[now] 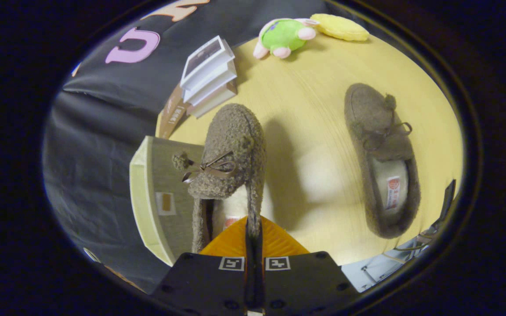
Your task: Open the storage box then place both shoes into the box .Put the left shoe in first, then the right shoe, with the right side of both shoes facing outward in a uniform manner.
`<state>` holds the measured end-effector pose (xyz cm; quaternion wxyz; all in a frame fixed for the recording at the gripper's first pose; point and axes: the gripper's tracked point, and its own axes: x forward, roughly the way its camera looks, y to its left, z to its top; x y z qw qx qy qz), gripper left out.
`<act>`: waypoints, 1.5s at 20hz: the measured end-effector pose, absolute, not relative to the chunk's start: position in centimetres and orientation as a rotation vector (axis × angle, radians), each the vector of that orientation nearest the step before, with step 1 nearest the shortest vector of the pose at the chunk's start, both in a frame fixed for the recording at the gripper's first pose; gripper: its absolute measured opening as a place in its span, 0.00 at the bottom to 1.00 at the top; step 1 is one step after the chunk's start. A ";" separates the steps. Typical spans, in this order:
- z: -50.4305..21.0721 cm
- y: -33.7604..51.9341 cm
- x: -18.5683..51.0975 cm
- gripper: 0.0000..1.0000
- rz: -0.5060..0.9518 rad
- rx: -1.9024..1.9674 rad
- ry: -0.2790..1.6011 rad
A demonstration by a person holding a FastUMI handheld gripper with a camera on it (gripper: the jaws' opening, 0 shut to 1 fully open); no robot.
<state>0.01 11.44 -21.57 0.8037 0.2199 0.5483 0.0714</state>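
My gripper [253, 228] is shut on the heel-side rim of a fuzzy brown shoe [231, 153]. That shoe hangs tilted on its side above the table, toe pointing away, its bow and pom-pom facing left. Just to its left stands the storage box [156, 197], a grey box with a pale cream rim and a small label on its face. The second brown shoe [382, 158] lies flat on the wooden table [310, 87] to the right, its opening and insole label facing up.
A stack of white books [209, 77] stands at the table's back left, beyond the box. A green plush toy [283, 37] and a yellow cushion [340, 27] lie at the far edge. A metal frame [428, 237] shows by the table's near right edge.
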 end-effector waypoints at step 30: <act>-19.3 35.5 -3.1 0.03 0.374 0.419 1.242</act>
